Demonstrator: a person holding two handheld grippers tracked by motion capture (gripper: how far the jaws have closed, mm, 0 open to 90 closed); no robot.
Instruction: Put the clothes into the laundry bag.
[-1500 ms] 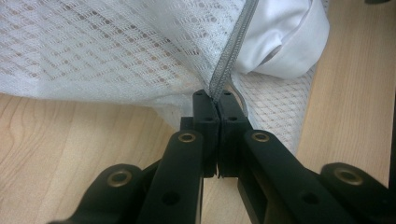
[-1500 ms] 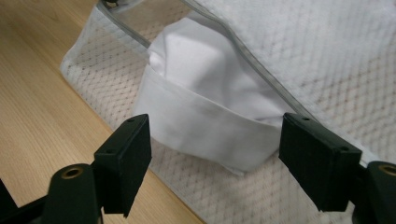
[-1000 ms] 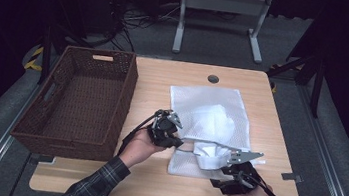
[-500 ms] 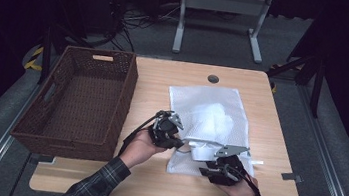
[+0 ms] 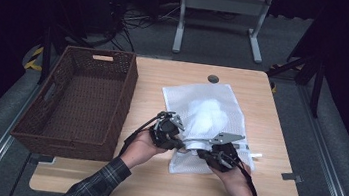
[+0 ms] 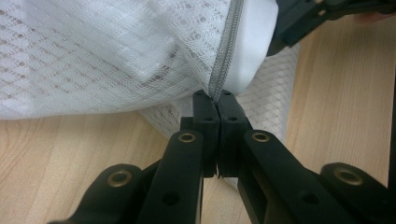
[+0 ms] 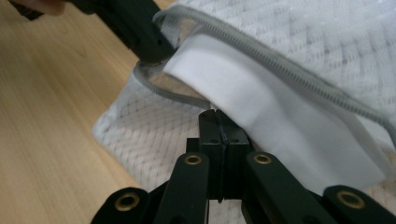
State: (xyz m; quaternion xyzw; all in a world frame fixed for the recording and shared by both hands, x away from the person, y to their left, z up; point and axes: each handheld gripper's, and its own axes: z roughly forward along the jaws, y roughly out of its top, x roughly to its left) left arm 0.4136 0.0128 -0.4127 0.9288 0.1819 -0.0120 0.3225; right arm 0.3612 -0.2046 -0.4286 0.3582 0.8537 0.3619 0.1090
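— Where's the mesh bag?
— On the table, right of the basket. Left gripper is clamped on its zipper edge; right gripper has just been closing, pinching the lower zipper edge

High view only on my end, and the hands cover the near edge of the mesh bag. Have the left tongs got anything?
Observer: Yes. In the left gripper view the left tongs are shut on the grey zip at the mouth of the mesh bag.
Operator: Bag open or zipped there?
Observer: Open. The right gripper view shows a white cloth poking out between the two zip edges.
Operator: Right tongs?
Observer: Shut. The right tongs have their tips at the lower zip edge, just under that cloth. I cannot tell whether they pinch any fabric.
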